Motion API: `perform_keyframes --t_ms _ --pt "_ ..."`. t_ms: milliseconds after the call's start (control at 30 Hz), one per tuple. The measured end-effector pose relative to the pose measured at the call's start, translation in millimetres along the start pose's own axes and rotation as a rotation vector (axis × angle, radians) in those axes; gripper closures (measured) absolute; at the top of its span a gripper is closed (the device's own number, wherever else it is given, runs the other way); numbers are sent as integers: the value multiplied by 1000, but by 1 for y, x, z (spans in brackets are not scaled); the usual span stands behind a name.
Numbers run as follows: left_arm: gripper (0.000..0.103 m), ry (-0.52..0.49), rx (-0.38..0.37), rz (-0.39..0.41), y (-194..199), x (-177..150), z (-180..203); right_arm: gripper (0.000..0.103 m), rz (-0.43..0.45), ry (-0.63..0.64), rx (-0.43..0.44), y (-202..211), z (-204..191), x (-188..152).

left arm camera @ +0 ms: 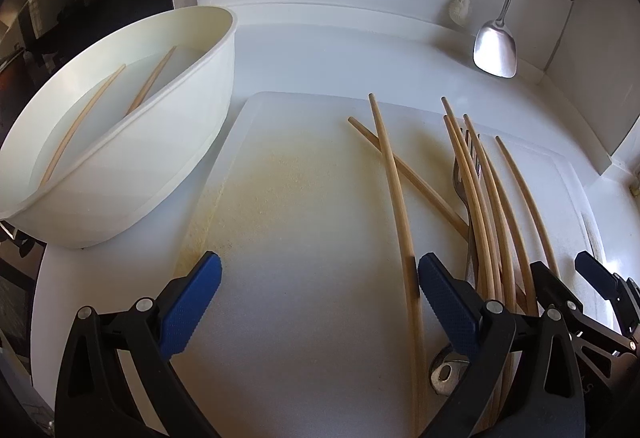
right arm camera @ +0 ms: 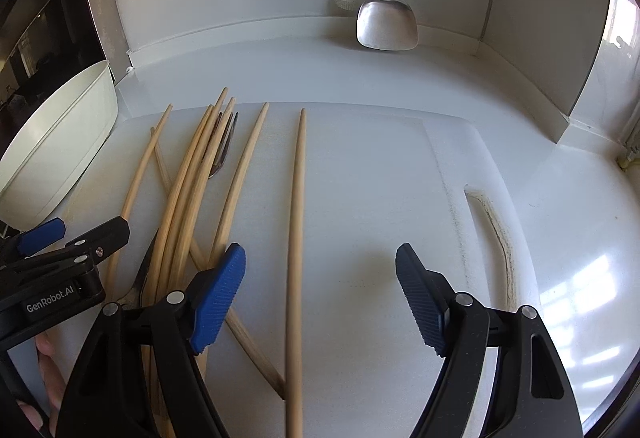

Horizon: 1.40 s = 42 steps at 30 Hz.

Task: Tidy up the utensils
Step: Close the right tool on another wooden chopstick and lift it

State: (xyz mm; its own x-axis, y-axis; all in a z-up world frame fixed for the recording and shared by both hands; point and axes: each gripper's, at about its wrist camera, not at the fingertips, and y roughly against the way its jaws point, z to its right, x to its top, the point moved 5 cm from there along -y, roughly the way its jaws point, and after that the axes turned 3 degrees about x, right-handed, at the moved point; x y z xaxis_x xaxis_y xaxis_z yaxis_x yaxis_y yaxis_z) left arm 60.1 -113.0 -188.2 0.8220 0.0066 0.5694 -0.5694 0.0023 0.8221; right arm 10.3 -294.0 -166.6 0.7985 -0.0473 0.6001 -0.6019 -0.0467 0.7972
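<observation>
Both grippers hang with jaws spread and nothing in them, above a cutting board partly cleared of utensils.

Left gripper [left arm camera: 320, 292] and right gripper [right arm camera: 320, 284] grasp nothing. Two chopsticks [left arm camera: 86, 125] already lie in the white bin [left arm camera: 192, 109] at far left; a pile of chopsticks [right arm camera: 188, 189] and a fork [right arm camera: 222, 145] remain on the cutting board [left arm camera: 280, 197], one single chopstick [right arm camera: 296, 238] lying between the right jaws. Board's right half is bare, with open room; the wall closes the far edge.

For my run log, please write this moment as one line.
left gripper: open, empty | right gripper: open, straddling one chopstick | bowl: two chopsticks inside | fork: under chopstick pile on cutting board
</observation>
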Motion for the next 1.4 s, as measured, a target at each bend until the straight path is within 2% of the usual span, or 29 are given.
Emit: perform_keyframes --t_ms 333,633,800,833,900,1000,1033,1067,1133,1400 --pt "9 -17 26 15 0 -1 3 30 28 -27 -11 3 25 -4" --pt "46 -55 -4 64 8 0 14 31 49 -33 -20 4 23 -5" --pt "72 -77 -26 81 9 1 25 33 45 -8 3 2 17 -3" --pt "75 -82 -31 80 10 1 26 39 47 2 11 2 15 -3" --pt "90 -83 -41 77 11 1 28 47 48 18 20 3 12 -2" --pt "93 -72 -58 72 11 0 28 65 59 26 19 5 11 -2" --pt "94 -69 -64 71 11 0 27 81 65 31 5 6 11 -2" --pt "94 -69 -68 70 12 0 27 92 70 35 -8 6 14 -2" --pt "94 -69 -67 70 12 -2 26 96 78 38 -12 7 15 -3" --pt "96 -48 -78 61 21 -7 23 96 89 4 22 17 19 -5"
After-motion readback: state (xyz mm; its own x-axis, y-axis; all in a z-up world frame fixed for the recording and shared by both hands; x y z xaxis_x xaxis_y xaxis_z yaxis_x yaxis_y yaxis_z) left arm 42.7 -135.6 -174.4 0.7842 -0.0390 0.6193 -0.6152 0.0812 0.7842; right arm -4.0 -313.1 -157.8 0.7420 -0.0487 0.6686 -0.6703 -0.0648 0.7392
